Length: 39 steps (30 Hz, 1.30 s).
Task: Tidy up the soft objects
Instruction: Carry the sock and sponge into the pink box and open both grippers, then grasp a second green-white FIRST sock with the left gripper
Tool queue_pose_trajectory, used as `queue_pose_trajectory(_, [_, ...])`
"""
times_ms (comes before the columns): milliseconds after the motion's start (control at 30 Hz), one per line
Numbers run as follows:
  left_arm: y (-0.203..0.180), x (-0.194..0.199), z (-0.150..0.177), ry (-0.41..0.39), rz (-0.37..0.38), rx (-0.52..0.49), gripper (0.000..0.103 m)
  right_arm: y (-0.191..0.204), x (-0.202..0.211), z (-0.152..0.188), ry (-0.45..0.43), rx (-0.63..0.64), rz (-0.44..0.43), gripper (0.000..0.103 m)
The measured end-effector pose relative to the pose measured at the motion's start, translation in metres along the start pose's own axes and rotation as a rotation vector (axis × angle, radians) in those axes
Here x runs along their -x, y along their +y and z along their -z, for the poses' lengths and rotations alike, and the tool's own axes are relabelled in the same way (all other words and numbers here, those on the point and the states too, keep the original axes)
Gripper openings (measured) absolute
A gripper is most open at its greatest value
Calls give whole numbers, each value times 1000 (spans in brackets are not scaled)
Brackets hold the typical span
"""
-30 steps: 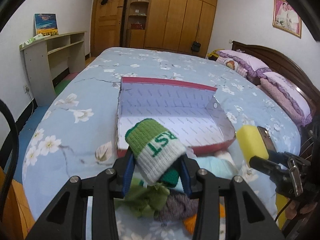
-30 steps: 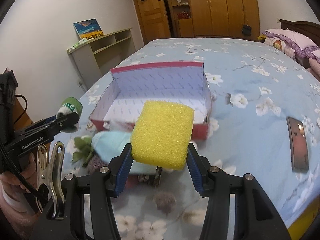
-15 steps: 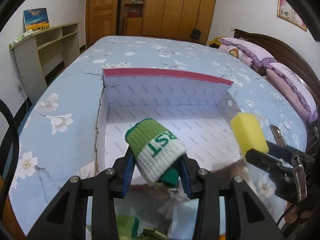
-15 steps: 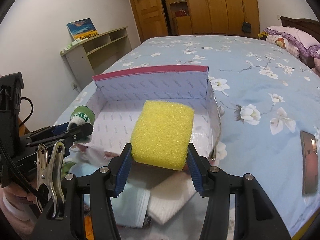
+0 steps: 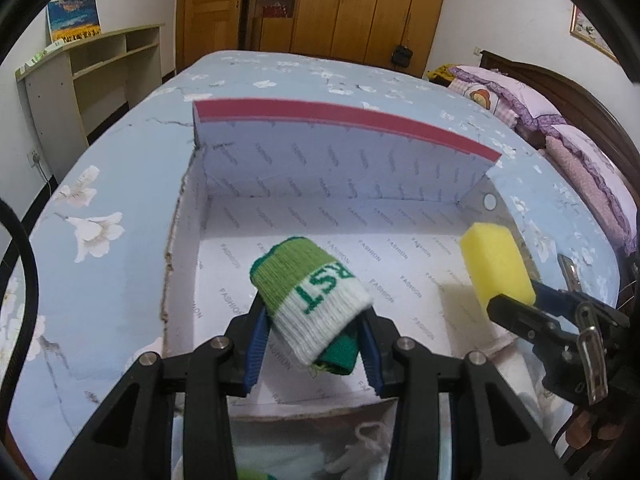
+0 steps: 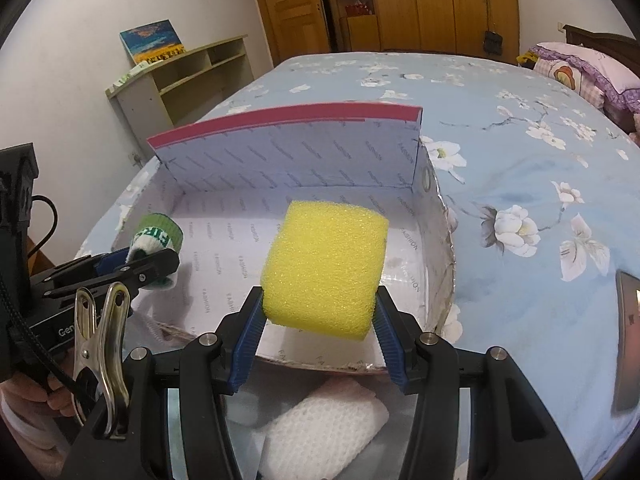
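Observation:
My left gripper [image 5: 312, 344] is shut on a rolled green and white sock [image 5: 310, 296] and holds it over the near part of an open cardboard box [image 5: 344, 168] with a red rim. My right gripper [image 6: 318, 330] is shut on a yellow sponge [image 6: 324, 270] held over the box's near right part [image 6: 288, 160]. The sponge also shows at the right of the left wrist view [image 5: 496, 266]. The sock also shows at the left of the right wrist view [image 6: 158, 236]. The box floor under both is bare.
The box lies on a bed with a blue flowered sheet [image 6: 520, 128]. White soft cloths [image 6: 320, 436] lie just in front of the box. A phone [image 6: 628, 340] lies on the bed at the right. A shelf unit [image 5: 92, 76] stands left; pillows [image 5: 520, 100] lie at the right.
Both grippers have moved forward from above the pile of soft things to over the inside of the box, each still holding its object.

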<state>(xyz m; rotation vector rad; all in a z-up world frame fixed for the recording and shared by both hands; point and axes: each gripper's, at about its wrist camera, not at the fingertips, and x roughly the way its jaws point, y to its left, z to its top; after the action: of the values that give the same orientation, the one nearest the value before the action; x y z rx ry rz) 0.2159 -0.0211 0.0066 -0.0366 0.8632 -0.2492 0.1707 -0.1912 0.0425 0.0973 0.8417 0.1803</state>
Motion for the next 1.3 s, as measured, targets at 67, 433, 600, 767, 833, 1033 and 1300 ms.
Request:
queue_pose_trajectory(67, [0,-4,1,2,-9,-8,42,-1,-4,0,9,-4,5,54])
queue_pose_trajectory(433, [-8,-12,2,12,15,-52,51,-1,-14,-2,15,-28,31,55])
queue_pose_trajectory(600, [-7,-6,1,13,51,-51,58,-3,-13,-4,8,-55,26,59])
queue_pose_trajectory(767, [-7,3,-1,-5,52,-52,63,-3,-11,-7,3,-62,29,64])
queue_pose_trajectory(833, [-6,8,-2,-20,52,-44,63,-3,-7,-7,-9,-56,31,67])
queue_pose_trajectory(1033, [-8,25,-3,-36,32,-35,63,-3,10,-9,-50,-68,10,68])
queue_pose_trajectory(1300, [-13,59,6,-63,24,-40,63,7,41,13,-55,-46,-29,68])
